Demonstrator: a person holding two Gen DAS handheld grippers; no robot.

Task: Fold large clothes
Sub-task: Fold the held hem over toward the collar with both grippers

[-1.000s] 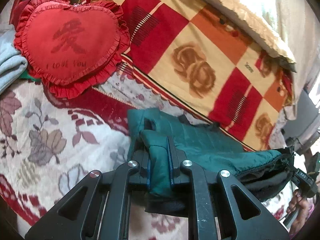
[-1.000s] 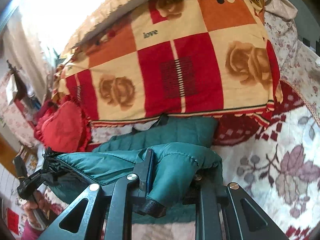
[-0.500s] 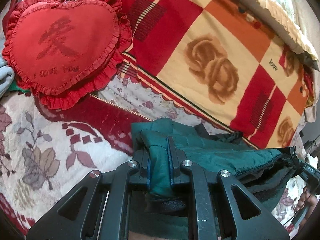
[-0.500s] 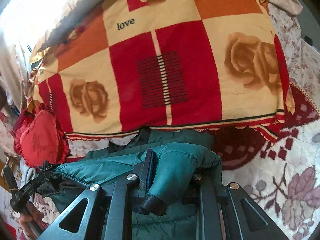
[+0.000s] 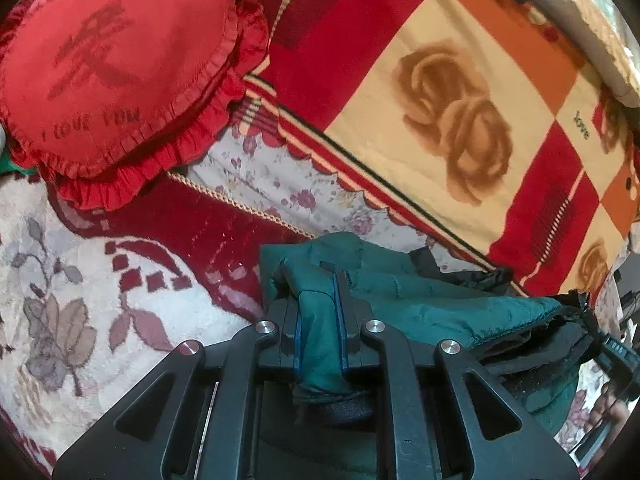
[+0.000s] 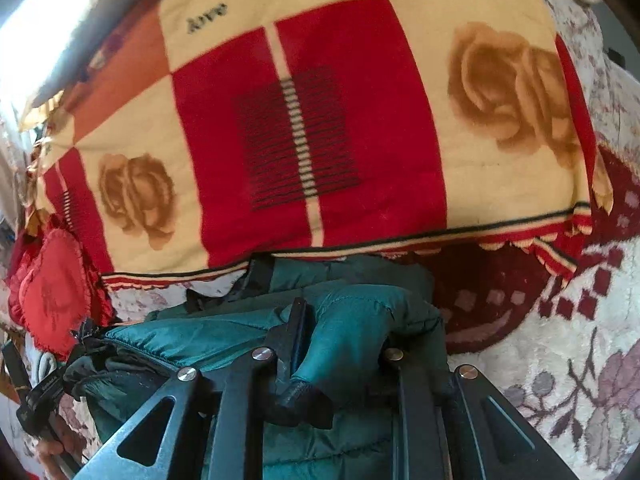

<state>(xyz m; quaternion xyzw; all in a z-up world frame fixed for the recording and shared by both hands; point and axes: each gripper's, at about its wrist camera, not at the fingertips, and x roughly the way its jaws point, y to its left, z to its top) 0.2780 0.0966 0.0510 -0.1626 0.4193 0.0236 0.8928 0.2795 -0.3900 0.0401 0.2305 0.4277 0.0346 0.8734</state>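
A dark green quilted jacket [image 5: 420, 300] with black lining lies on the floral bedspread, folded over itself. My left gripper [image 5: 320, 292] is shut on one green edge of it with a black cuff hanging below. My right gripper [image 6: 344, 320] is shut on the opposite end of the jacket [image 6: 224, 332], where a bunched sleeve with a black cuff sticks out between the fingers. Each gripper holds its end just above the bed, close to the checked blanket.
A red, cream and orange checked blanket with roses [image 5: 460, 120] lies just beyond the jacket; it fills the right wrist view [image 6: 312, 128]. A red heart-shaped frilled cushion [image 5: 112, 68] sits at the left. The floral bedspread [image 5: 80, 300] spreads around.
Both grippers have carried the jacket ends forward toward the checked blanket, which now looks larger and closer. The grips have not changed.
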